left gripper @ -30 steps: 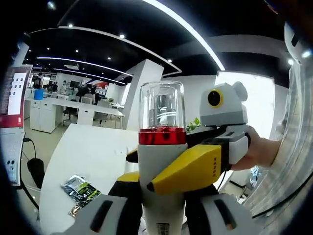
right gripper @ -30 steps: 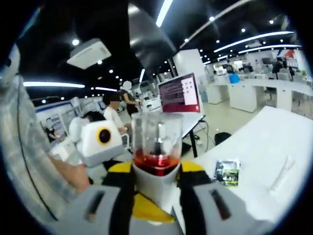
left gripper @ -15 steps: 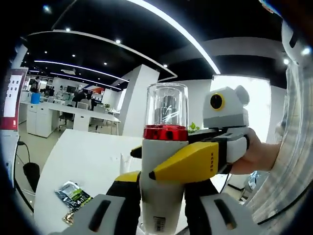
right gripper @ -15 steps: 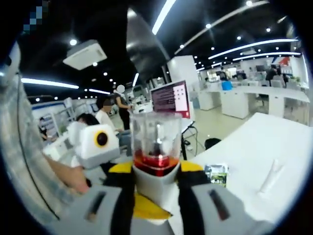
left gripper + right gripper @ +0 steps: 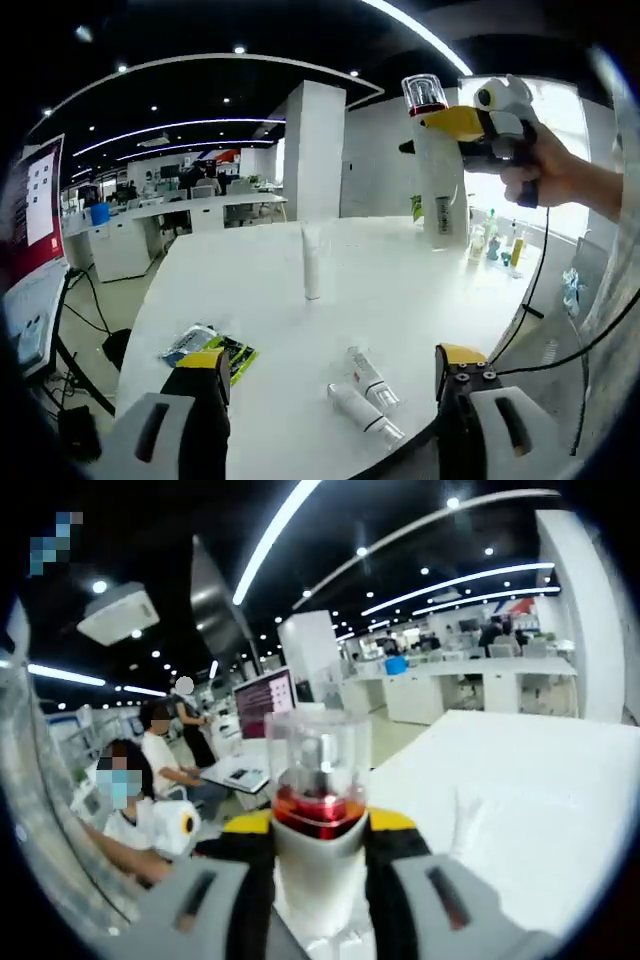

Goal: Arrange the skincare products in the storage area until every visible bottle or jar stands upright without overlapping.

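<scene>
In an open-plan office, the right tool [image 5: 318, 880] is clamped on a tall white bottle [image 5: 320, 865] with a red collar and a clear cap, the yellow-tipped jaws pressing its body from both sides. In the left gripper view, that same bottle [image 5: 436, 170] is held upright in the air above the far side of a white desk [image 5: 260, 300], gripped by the right tool [image 5: 452, 122] in a person's hand [image 5: 545, 170].

The left tool [image 5: 325, 415] has its jaws wide apart with nothing between them, low over the near edge of the desk. One white tube [image 5: 312, 262] stands upright alone near the middle of the desk. Two more small white tubes [image 5: 366, 392] lie on their sides near the front edge, close to each other, between the left tool's jaws as seen from its camera. A green-and-black sachet [image 5: 208, 346] lies flat towards the left of the desk, just beyond the left jaw. Several small bottles [image 5: 490, 240] stand in a group at the far right edge of the desk, behind the raised bottle.

In the right gripper view, seated people [image 5: 135, 800] and a monitor [image 5: 262, 694] appear beyond the held bottle, with the desk [image 5: 500, 780] stretching to the right.
</scene>
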